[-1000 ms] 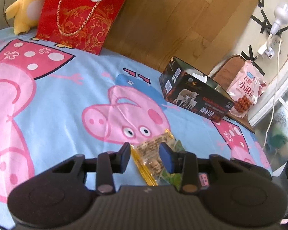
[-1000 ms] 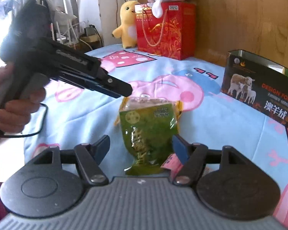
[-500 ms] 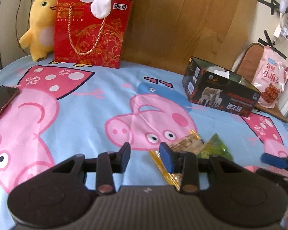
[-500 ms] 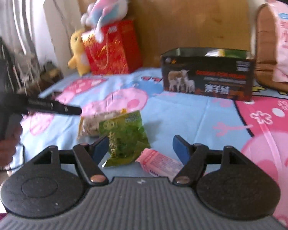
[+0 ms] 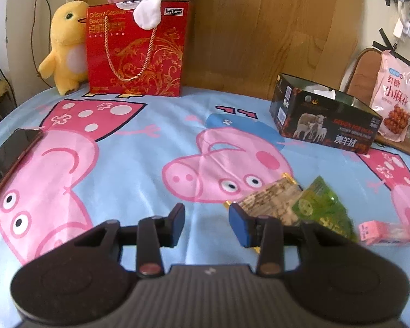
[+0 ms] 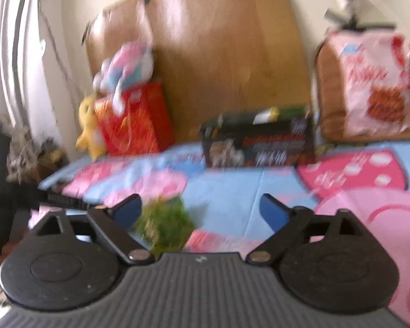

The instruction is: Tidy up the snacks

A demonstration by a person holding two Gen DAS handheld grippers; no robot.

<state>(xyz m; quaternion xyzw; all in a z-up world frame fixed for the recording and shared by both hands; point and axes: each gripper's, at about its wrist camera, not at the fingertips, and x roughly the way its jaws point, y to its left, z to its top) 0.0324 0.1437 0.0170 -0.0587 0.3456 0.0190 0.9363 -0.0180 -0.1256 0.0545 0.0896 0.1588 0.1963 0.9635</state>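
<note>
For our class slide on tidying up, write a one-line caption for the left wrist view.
Left gripper over the cartoon bedsheet, nothing between its jaws; snack packets beside it, open black box beyond.

Surface: bed (image 5: pixel 139 147), cartoon-pig sheet.
Ahead of left gripper (image 5: pixel 206 225): black box (image 5: pixel 324 121), red gift bag (image 5: pixel 136 49), yellow plush (image 5: pixel 67 45).
Beside its right finger: tan packet (image 5: pixel 270 201), green packet (image 5: pixel 321 207), pink packet (image 5: pixel 380 232).
Far left: phone (image 5: pixel 9 158).
</note>
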